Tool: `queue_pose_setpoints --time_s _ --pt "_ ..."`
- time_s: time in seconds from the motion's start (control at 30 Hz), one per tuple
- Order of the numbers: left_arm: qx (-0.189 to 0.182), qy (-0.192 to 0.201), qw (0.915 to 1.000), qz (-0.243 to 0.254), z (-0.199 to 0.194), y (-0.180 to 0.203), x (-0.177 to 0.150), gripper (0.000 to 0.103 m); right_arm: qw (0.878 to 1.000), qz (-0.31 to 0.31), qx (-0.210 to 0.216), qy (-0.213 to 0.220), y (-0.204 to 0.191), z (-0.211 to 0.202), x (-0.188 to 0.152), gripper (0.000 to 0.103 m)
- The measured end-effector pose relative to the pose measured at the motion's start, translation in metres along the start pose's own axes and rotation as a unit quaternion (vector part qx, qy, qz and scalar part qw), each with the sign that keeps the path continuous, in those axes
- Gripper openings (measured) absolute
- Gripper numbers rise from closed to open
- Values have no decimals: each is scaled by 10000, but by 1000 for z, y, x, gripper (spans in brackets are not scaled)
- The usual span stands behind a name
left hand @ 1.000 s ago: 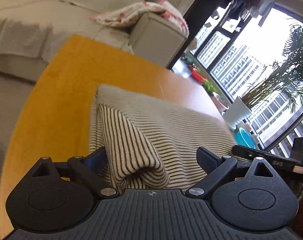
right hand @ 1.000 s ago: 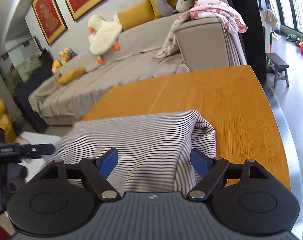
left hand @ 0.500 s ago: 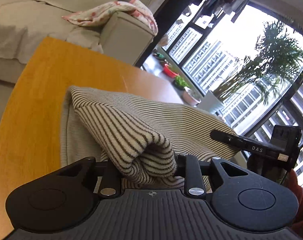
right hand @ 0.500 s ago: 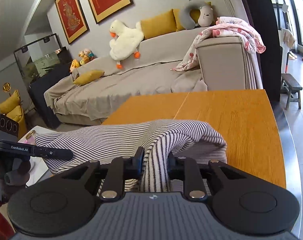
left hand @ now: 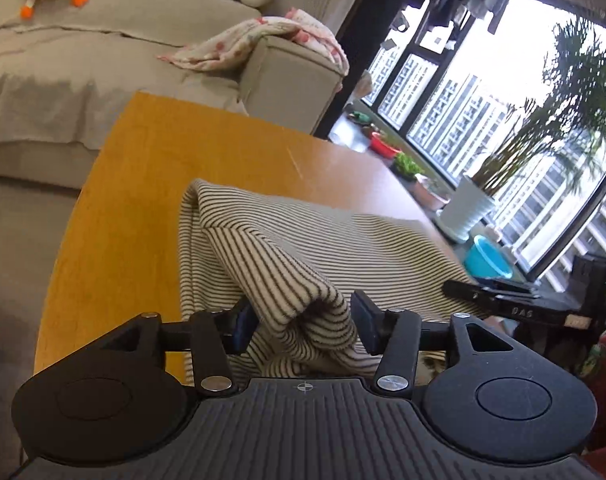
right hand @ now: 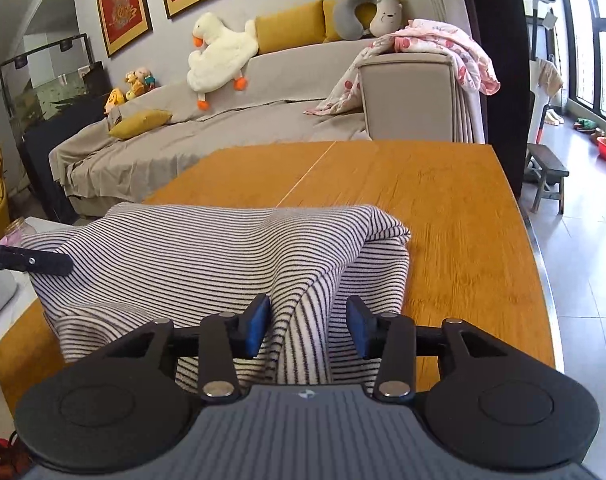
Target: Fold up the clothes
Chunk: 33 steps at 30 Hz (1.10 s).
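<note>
- Cream-and-dark striped knit garment (left hand: 343, 248) folded into a thick pad on orange-brown wooden table (left hand: 151, 184), at the near edge, between both grippers.
- Long axis of pad runs left-right along the near table edge; stripes follow that same axis across the top layer.
- Far folded edge lies straight across the table, rounded corner at far right in the right wrist view (right hand: 387, 224).
- Left gripper (left hand: 301, 322): jaws parted, blue-padded fingers (left hand: 243, 326) flanking a bunched fold at the pad's left end. Left pad touching cloth, right pad just beside it, small gap visible. Not clamped.
- Right gripper (right hand: 307, 326): jaws parted, a raised ridge of fabric standing between the pads. Left pad against the cloth, right pad apart from it, bare table showing in the gap. Not clamped.
- Top layer peaks toward each gripper, sags in the middle; lower layers flat on the table.
- Tip of right gripper's black finger visible at right of left wrist view, resting at the cloth's edge; left gripper's finger tip likewise at left of right wrist view.
- Far side: grey fabric-covered sofa (right hand: 231, 128) with white plush duck (right hand: 219, 60), pink patterned blanket (right hand: 443, 52) draped over the armrest.
- Right of scene: tall windows (left hand: 483, 92), white-potted palm plant (left hand: 469, 212), turquoise plastic bowl (left hand: 487, 262) on the floor.
</note>
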<state>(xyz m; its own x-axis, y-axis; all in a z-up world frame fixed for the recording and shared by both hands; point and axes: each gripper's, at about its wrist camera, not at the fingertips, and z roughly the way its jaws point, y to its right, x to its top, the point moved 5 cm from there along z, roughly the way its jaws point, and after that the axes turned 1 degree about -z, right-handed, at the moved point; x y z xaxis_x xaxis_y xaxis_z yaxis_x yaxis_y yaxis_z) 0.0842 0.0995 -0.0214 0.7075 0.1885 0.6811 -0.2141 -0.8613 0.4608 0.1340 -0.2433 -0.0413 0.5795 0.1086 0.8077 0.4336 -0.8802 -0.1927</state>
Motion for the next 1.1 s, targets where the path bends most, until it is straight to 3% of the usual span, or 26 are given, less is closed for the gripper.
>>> queue_pose_setpoints --time_s 0.03,0.07,0.1,0.13,0.17,0.2,0.27,0.43,0.5,0.57,0.63,0.7,0.77,0.87,0.97,1.07,1.1 --pt "-45 -74 9999 -99 3 -2 0 73 9999 73 74 -45 2 0 1 54" --pt "-60 -133 9997 -172 7 -5 -1 73 9998 137 149 -94 2 1 1 58" --pt "-52 -181 9996 -224 14 -7 -1 72 9995 195 222 -141 3 4 1 58" --pt "-96 -213 9994 -240 19 -8 -1 63 9993 177 266 -179 1 8 1 57" --pt "-181 -231 9993 -226 25 -7 -1 41 9992 128 298 -212 -2 12 1 49" --pt "-253 -203 9993 -187 28 -6 3 36 9995 10 248 -205 -6 16 3 40" --pt "-378 -72 9992 -66 31 1 16 34 9996 -208 138 -100 -13 20 12 19" --pt "-925 337 9946 -336 21 10 51 32 9991 -336 104 249 -12 16 41 18" --pt "-846 323 9951 -394 24 5 47 33 9986 -378 84 366 -11 13 51 18" --pt "-552 66 9975 -447 35 -9 30 34 9979 -420 65 483 -9 11 60 18" --pt "-227 -252 9982 -504 46 -27 9 39 9989 -425 -87 191 1 25 42 19" --pt "-268 -253 9976 -582 40 -38 -1 37 9988 -419 -230 -33 9 36 22 27" --pt "-145 -85 9978 -634 25 -41 4 49 9987 -407 -307 -1 14 34 10 42" --pt "-26 303 9987 -417 1 -32 23 50 9985 -354 -413 -57 19 27 13 56" --pt "-15 609 9979 -199 -18 -12 40 55 9985 -243 -484 -25 21 22 20 63" --pt "-331 572 9976 -189 -21 11 40 61 9986 -154 -497 88 21 19 27 79" --pt "-439 454 9978 -193 -14 18 35 64 9985 -162 -498 152 20 19 32 90"
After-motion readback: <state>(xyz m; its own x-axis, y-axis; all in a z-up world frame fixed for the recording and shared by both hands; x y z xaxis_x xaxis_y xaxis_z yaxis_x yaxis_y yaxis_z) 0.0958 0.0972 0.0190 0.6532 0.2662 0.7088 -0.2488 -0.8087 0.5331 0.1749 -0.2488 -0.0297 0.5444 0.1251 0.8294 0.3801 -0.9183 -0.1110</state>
